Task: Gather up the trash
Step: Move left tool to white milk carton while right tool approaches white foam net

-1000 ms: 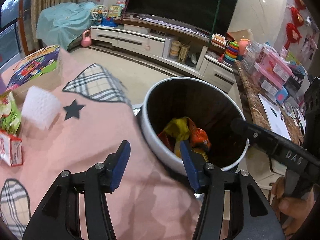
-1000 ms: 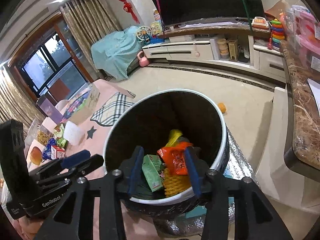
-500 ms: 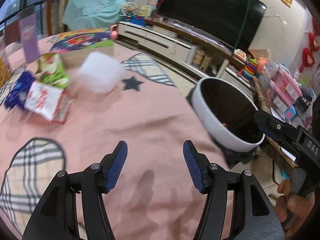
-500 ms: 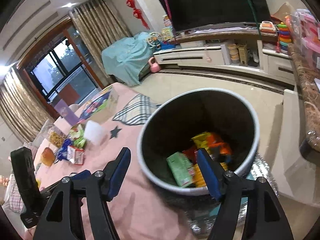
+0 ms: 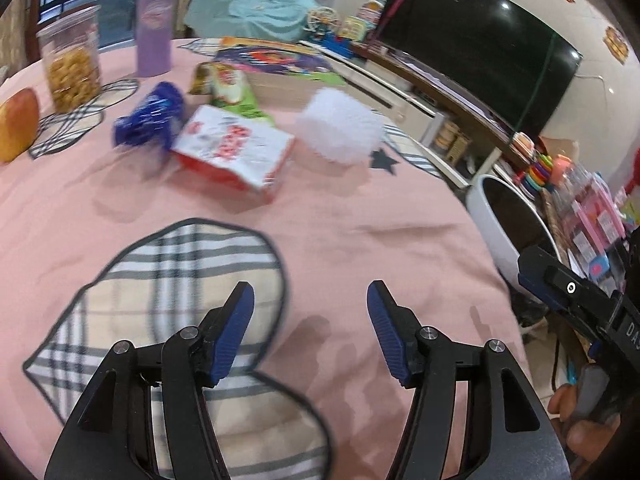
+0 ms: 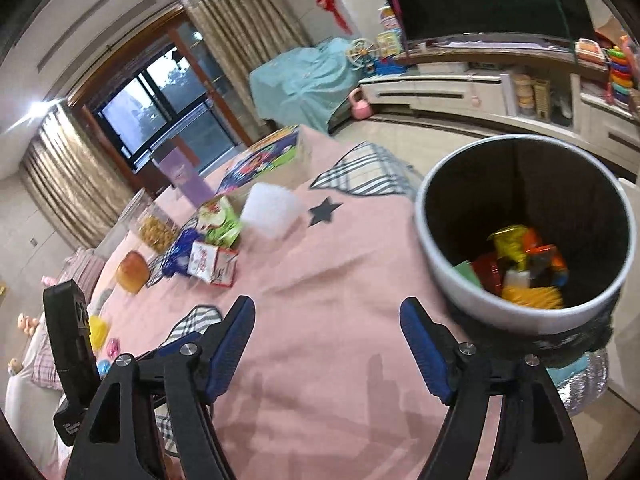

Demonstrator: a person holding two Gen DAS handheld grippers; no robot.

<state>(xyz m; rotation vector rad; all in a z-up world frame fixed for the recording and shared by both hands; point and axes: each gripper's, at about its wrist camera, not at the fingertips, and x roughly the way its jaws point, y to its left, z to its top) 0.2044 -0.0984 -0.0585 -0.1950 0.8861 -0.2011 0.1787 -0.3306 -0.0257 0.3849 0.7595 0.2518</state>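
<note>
My left gripper (image 5: 310,306) is open and empty over the pink tablecloth (image 5: 340,240). Ahead of it lie a red-and-white carton (image 5: 234,148), a blue wrapper (image 5: 150,120), a green packet (image 5: 230,90) and a white foam block (image 5: 340,126). My right gripper (image 6: 326,324) is open and empty above the table edge. The white trash bin (image 6: 524,312) stands to its right and holds several colourful wrappers (image 6: 524,260). The bin's rim also shows in the left wrist view (image 5: 484,216). The carton (image 6: 212,262) and foam block (image 6: 270,210) also show in the right wrist view.
A jar of snacks (image 5: 72,64), a purple tumbler (image 5: 154,24), a bread roll (image 5: 16,124) and a colourful box (image 5: 276,62) stand at the table's far side. A TV cabinet (image 6: 460,88) and toy shelves (image 5: 592,216) lie beyond the bin.
Both grippers have drawn back from the bin and swung left toward the table. The right gripper opened wide after holding over the bin; the table trash now lies ahead of the left gripper.
</note>
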